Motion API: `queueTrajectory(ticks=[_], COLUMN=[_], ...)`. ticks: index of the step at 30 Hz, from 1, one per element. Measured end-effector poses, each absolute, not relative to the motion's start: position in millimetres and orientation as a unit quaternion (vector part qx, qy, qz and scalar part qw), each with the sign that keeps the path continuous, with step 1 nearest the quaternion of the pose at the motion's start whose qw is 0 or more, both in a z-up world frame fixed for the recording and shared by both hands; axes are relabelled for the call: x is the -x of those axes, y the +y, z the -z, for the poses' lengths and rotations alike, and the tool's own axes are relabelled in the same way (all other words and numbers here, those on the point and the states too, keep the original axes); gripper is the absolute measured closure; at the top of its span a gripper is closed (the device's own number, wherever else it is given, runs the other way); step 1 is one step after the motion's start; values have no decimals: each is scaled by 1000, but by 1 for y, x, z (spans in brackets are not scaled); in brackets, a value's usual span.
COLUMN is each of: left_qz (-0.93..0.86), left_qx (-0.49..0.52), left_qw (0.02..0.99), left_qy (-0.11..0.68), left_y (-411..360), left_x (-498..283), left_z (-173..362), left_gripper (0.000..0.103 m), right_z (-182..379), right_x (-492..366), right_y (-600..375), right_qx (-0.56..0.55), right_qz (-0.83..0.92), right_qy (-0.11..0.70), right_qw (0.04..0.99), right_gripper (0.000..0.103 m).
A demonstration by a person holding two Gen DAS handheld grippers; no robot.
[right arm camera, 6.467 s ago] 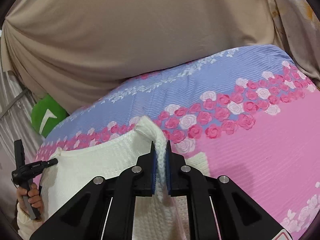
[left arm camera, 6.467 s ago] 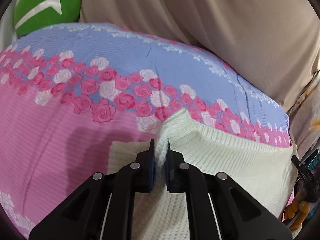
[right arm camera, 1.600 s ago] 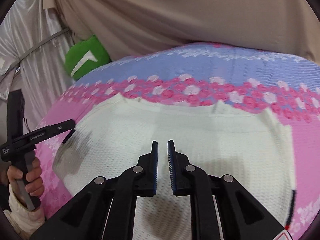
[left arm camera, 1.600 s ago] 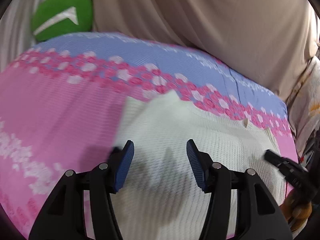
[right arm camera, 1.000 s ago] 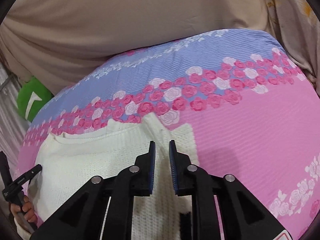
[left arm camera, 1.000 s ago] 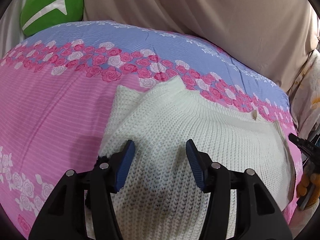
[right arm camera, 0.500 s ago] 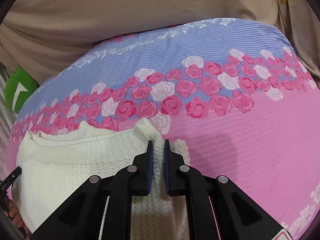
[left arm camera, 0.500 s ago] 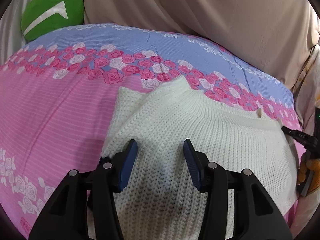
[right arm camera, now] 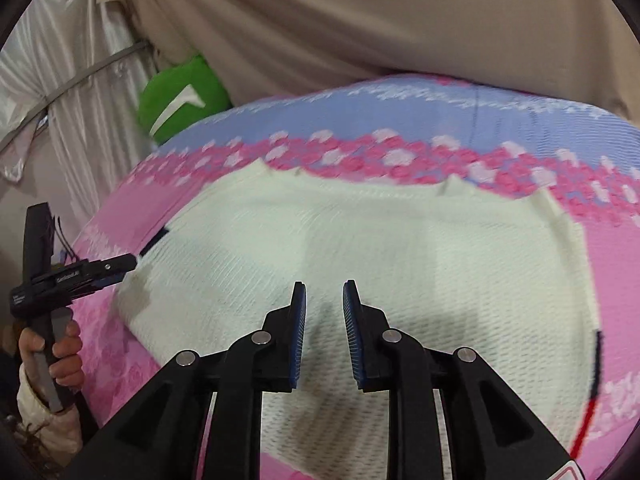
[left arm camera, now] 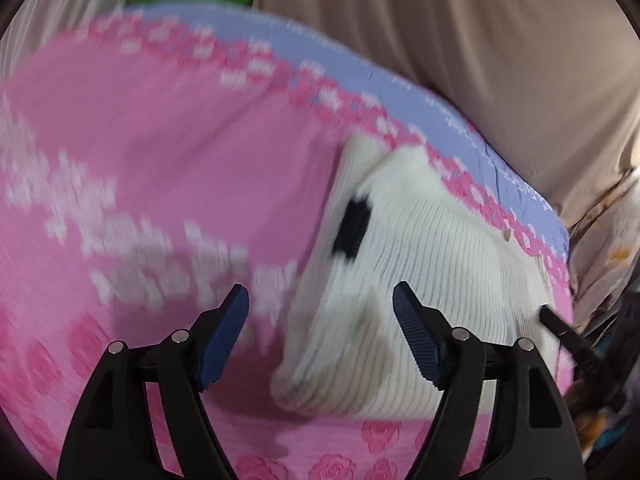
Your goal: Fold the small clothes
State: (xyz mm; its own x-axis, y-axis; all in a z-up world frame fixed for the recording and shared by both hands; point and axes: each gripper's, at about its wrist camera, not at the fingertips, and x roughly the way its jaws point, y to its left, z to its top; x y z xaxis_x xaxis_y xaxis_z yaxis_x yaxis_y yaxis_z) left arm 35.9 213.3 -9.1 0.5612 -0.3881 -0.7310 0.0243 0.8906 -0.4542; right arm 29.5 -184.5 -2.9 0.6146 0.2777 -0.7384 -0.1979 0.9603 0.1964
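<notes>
A cream knit sweater (right arm camera: 400, 248) lies flat on the pink rose-print bed sheet (right arm camera: 612, 264), with a black patch (left arm camera: 352, 228) near its left edge. My left gripper (left arm camera: 320, 292) hangs over that left edge, its jaws opening wide with nothing pressed between them. In the right wrist view the left gripper (right arm camera: 128, 266) shows at the sweater's left side, held by a hand (right arm camera: 56, 352). My right gripper (right arm camera: 324, 292) hovers over the sweater's middle, its jaws opening a little, with no cloth between the pads. Both views are motion-blurred.
A green cushion (right arm camera: 180, 96) sits at the far left of the bed, against a beige curtain (right arm camera: 360, 20). Silvery sheeting (right arm camera: 60, 80) hangs at the left. The sheet's blue band (right arm camera: 360, 116) runs along the far side. Patterned fabric (left arm camera: 608, 240) borders the bed on the right.
The right gripper let go of the sweater's far knit edge and drew back over its middle. The left gripper slid to the sweater's left edge and its jaws spread wider.
</notes>
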Motion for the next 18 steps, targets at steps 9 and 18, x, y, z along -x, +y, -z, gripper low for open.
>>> queueTrajectory(ticks=[9, 18], left_qz=[164, 325], left_qx=[201, 75], left_qw=[863, 891], left_qy=[434, 307], left_y=[173, 37], left_x=[-41, 8], left_z=[-1, -115], left_gripper=[74, 78], right_z=[27, 2], right_x=[-34, 19], right_y=[-196, -265], right_qx=[-102, -180], right_qz=[-146, -130], right_qy=[427, 378], right_qw=[886, 899], right_gripper=[84, 75])
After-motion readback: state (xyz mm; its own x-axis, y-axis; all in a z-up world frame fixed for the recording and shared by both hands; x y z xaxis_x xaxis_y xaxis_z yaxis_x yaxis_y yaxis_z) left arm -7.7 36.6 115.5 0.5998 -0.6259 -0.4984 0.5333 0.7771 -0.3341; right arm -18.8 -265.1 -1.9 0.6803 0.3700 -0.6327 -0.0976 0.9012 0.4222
